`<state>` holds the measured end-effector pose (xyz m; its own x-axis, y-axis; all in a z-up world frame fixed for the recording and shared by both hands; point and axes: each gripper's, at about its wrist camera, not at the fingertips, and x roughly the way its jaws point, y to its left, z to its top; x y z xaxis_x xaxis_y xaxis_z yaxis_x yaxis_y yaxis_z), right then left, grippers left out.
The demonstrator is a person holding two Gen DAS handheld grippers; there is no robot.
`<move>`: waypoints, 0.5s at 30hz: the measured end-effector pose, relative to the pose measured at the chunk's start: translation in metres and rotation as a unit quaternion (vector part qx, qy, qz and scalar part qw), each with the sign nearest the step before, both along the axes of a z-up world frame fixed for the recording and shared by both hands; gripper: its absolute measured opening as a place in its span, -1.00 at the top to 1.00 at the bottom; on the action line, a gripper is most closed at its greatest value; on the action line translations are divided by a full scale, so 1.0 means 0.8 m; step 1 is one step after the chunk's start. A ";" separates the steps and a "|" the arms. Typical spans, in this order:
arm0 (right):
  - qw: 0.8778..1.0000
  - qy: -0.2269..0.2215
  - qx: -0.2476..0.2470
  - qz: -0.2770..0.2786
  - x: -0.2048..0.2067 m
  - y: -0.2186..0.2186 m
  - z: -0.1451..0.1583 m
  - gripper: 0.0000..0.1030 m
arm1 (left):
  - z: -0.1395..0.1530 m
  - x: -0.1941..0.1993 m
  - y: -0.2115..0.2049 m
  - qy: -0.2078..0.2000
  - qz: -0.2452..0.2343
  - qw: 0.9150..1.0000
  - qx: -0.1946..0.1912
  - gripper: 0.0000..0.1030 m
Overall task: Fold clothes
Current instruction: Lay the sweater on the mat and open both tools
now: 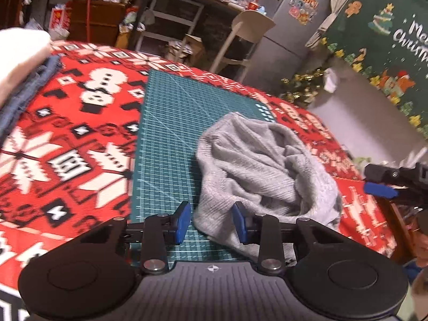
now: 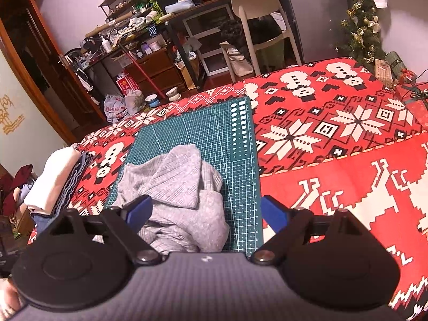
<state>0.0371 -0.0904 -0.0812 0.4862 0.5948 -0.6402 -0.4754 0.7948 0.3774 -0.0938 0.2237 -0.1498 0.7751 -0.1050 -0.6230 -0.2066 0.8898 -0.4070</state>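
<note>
The left claw (image 1: 212,220) has two blue pads on black linkage arms, pinned with silver round-headed screws to a grey ribbed body that bears a small white emblem and sits between two black round housings. The right claw (image 2: 206,211) is built alike: blue pads, black arms, silver pivot screws, grey ribbed body and paired black discs.

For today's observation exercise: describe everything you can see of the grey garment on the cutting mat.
The grey garment is soft, ribbed knit, crumpled in a loose heap with one flap folded over its top. It lies unfolded on the green cutting mat. The left gripper straddles its near edge; whether the pads touch it is unclear.
</note>
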 end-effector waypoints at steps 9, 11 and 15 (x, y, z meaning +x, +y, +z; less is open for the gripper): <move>1.000 0.021 -0.003 0.009 0.017 0.021 -0.014 -0.75 | -0.014 0.022 0.002 -0.012 -0.012 1.000 -0.016 0.29; 1.000 0.025 -0.003 0.012 0.021 0.026 -0.016 -0.75 | -0.017 0.029 0.004 -0.010 -0.011 1.000 -0.020 0.29; 1.000 0.025 -0.006 0.014 0.030 0.033 -0.019 -0.75 | -0.018 0.039 -0.001 0.002 -0.008 1.000 -0.009 0.85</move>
<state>0.0613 -0.0638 -0.0962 0.4368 0.6002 -0.6701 -0.4791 0.7857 0.3913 -0.0625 0.2232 -0.1641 0.7704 -0.1279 -0.6246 -0.1951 0.8854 -0.4219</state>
